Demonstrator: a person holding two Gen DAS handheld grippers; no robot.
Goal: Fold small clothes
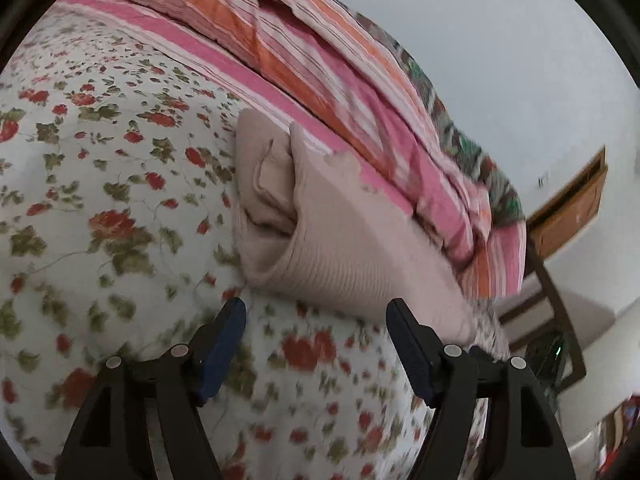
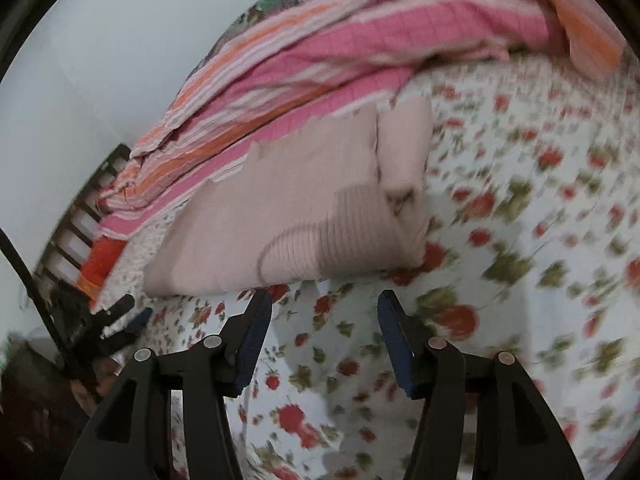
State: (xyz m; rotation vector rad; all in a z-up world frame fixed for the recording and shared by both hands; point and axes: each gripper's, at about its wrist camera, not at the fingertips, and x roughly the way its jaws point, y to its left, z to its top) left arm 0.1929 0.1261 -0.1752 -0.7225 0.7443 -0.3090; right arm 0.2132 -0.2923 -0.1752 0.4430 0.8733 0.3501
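A folded beige ribbed garment (image 1: 340, 248) lies on the floral bedsheet (image 1: 100, 168), just beyond my left gripper (image 1: 316, 312). The left gripper is open and empty, its fingertips just short of the garment's near edge. In the right wrist view the same garment (image 2: 288, 220) lies folded on the floral sheet (image 2: 520, 240) ahead of my right gripper (image 2: 324, 300). The right gripper is open and empty, close to the garment's near edge. The left gripper (image 2: 120, 320) shows at the left of the right wrist view.
A pink and orange striped blanket (image 1: 320, 72) is bunched along the far side of the bed, right behind the garment; it also shows in the right wrist view (image 2: 320, 56). A wooden headboard (image 1: 568, 208) and a white wall (image 1: 520, 40) lie beyond.
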